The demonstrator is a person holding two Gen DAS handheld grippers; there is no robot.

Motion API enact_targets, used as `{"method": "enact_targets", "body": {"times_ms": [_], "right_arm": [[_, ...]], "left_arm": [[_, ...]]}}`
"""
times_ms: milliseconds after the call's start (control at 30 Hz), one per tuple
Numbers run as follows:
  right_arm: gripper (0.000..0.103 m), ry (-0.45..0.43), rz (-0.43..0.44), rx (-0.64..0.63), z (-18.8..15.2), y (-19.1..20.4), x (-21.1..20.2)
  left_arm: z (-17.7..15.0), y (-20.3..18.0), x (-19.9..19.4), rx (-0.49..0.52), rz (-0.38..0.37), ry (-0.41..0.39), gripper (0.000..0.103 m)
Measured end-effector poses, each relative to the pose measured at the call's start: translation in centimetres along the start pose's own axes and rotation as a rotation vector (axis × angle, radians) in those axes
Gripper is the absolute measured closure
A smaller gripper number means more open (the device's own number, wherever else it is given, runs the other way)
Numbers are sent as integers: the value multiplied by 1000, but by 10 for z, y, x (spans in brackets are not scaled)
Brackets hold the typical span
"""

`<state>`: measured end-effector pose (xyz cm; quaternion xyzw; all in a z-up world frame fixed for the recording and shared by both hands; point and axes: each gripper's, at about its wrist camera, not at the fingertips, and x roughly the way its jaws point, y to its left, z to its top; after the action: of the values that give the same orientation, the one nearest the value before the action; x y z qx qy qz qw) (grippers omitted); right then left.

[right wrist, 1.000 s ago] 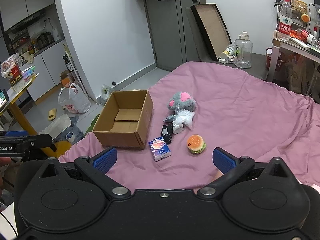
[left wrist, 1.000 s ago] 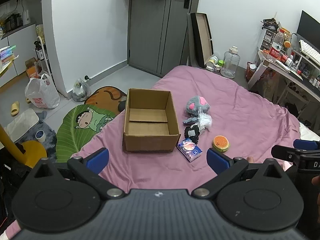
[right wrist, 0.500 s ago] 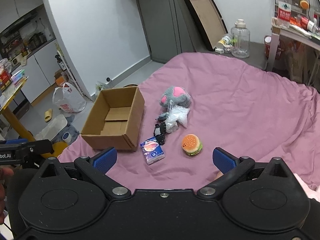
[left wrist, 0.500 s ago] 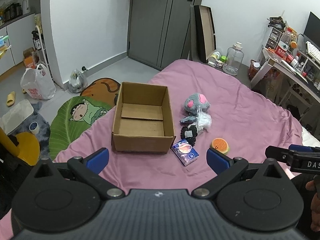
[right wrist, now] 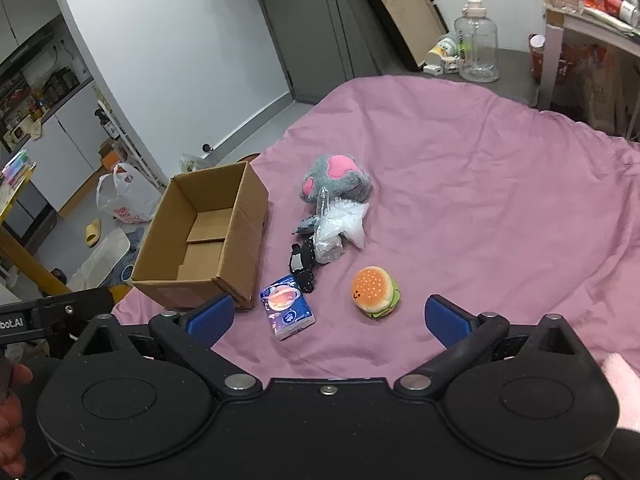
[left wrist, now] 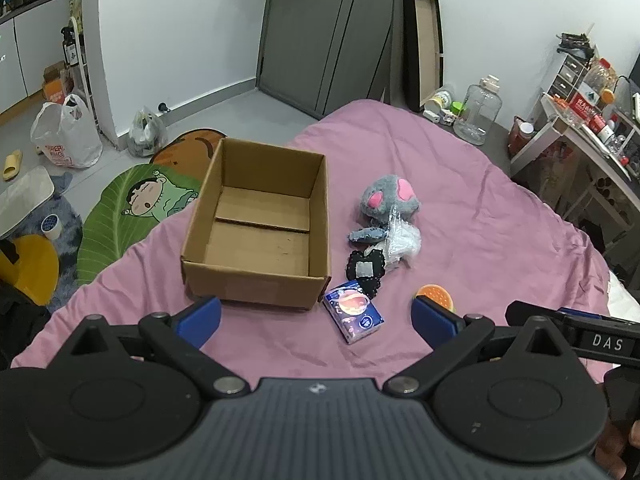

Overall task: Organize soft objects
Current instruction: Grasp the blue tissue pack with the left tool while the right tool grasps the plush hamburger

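— While the cardboard box sits empty on the pink bedspread, how much have you sorted?

— Nothing, I judge. The grey plush, crinkled plastic bag, black lace piece, tissue pack and burger toy all lie just beside the box, outside it.

— And your grippers?

— Your left gripper and right gripper both hover near the bed's edge, jaws spread wide, gripping nothing. Every piece is left to do.
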<state>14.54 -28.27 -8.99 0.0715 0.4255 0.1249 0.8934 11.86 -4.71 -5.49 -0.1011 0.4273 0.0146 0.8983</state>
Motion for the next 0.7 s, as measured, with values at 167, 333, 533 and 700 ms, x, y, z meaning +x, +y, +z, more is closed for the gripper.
{"method": "enact_targets", "body": {"times_ms": [167,333,533,700], "right_arm": [[0,26,20,44,6,-17,23],[8,41,35,70,14,-31,44],[13,79,56,125,21,-45,74],[17,118,91,176,19,-59,95]], "left_arm": [[2,-13,20,-7,17,21,2],[1,-26,45,-11,43,33,2],[-1,-35,75,-50,91,67,5],[-4,-40,97,-87,123,94,8]]}}
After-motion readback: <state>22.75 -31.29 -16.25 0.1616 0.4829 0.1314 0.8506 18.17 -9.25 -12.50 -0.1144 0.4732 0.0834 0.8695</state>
